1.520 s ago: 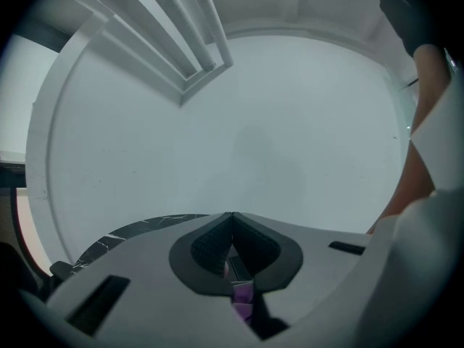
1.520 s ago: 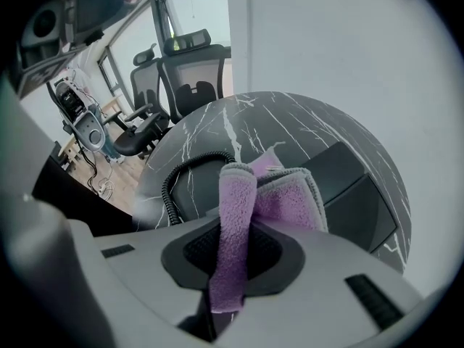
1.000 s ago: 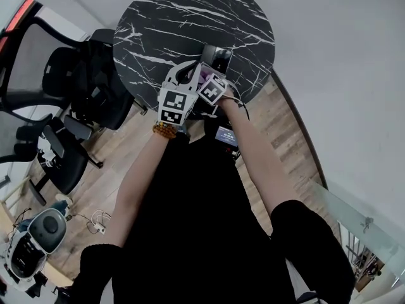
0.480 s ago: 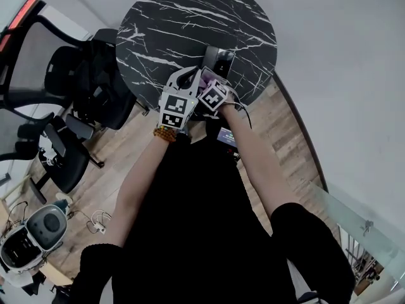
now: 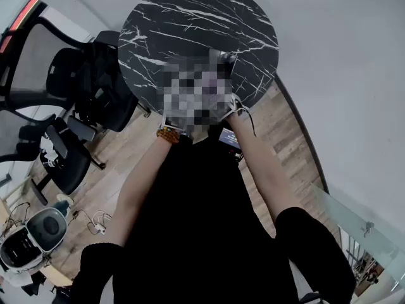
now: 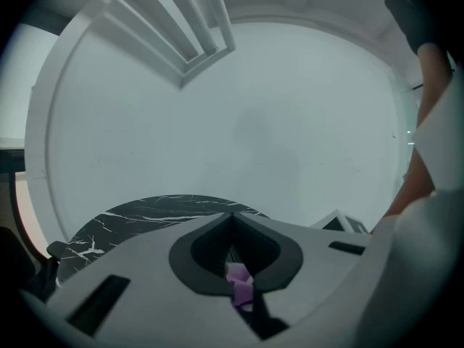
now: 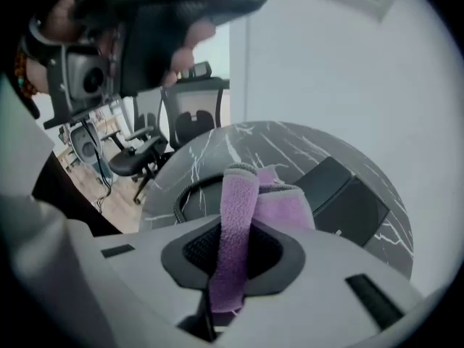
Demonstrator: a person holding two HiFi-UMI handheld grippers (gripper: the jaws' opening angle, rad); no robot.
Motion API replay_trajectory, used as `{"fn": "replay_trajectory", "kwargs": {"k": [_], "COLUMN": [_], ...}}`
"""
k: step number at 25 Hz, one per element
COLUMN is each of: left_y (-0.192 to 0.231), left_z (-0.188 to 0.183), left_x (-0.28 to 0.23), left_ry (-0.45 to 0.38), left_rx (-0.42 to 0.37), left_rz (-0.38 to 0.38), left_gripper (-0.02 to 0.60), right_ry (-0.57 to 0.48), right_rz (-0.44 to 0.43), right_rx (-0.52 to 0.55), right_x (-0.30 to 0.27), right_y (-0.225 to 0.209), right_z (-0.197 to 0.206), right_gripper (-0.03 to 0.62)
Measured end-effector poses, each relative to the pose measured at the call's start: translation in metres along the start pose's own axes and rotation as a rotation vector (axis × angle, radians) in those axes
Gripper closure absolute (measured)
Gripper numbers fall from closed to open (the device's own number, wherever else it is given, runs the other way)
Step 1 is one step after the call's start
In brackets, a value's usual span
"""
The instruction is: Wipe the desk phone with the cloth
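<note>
Right gripper view: R tool (image 7: 233, 230) clamps 1 cloth (image 7: 279, 209), 1 desk phone (image 7: 341, 198) by worktop (image 7: 217, 147) edge; L tool (image 6: 232, 222) pinches cloth too.

Soft, even light is spread over every view. Both gripper views are bent by fisheye distortion and darkened at the corners; the right tongs (image 7: 230, 252) are rendered slightly blurred.

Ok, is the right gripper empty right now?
No, the right gripper is shut on the purple cloth, which sticks up between its jaws.
</note>
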State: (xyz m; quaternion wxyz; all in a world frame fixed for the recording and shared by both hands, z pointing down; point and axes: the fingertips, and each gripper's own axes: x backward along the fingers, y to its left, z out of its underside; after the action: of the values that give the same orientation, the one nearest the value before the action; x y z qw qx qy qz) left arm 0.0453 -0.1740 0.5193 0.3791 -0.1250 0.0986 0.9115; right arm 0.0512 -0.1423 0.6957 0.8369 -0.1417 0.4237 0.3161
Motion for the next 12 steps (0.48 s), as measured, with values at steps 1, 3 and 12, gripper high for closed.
{"fn": "replay_trajectory", "kwargs": {"k": [1, 3, 12], "left_y": [0.001, 0.002, 0.004], "left_z": [-0.003, -0.007, -0.004], "left_x": [0.000, 0.000, -0.002], "left_ry": [-0.004, -0.009, -0.015], "left_rx": [0.001, 0.003, 0.017], "left_rz": [-0.001, -0.005, -0.014], "left_gripper": [0.569, 0.569, 0.569], "right_ry": [-0.056, -0.136, -0.272], "right_rz": [0.005, 0.015, 0.206], "right_rx": [-0.013, -0.015, 0.089], "right_x": [0.008, 0.027, 0.097], "right_y": [-0.002, -0.008, -0.091], "right_z": [-0.007, -0.020, -0.060], "right_gripper": [0.531, 0.531, 0.531]}}
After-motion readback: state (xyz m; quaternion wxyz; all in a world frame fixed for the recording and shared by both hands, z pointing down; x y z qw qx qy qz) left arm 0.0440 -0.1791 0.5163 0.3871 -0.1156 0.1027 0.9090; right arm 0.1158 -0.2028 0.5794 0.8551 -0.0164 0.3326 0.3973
